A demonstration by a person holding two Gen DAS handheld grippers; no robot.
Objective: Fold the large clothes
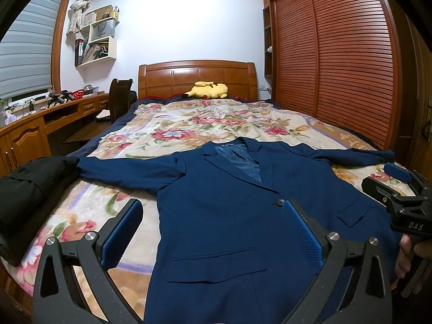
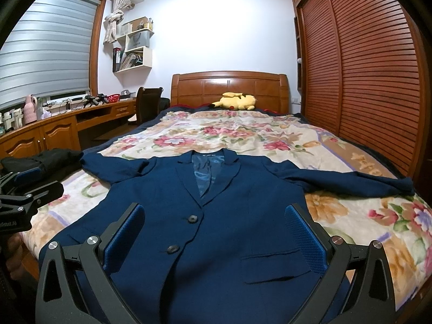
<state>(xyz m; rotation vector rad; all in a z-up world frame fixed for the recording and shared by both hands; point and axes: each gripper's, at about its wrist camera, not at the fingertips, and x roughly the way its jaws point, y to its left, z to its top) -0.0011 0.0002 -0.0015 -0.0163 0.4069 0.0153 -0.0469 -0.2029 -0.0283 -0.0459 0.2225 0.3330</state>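
Both my jaws hang wide and empty above the navy jacket (image 1: 216,216), which lies unfolded on the bed (image 1: 135,140); every fold remains.

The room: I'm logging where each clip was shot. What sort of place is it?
A home bedroom, most likely: a bed with a wooden headboard, a louvred wardrobe beside it, and a plush toy lying near the headboard.

blazer (image 2: 216,243) – 1 | its buttons (image 2: 192,218) – 2 | black garment (image 1: 29,189) – 1 | plush toy (image 1: 208,90) – 1 | chair (image 1: 118,100) – 1
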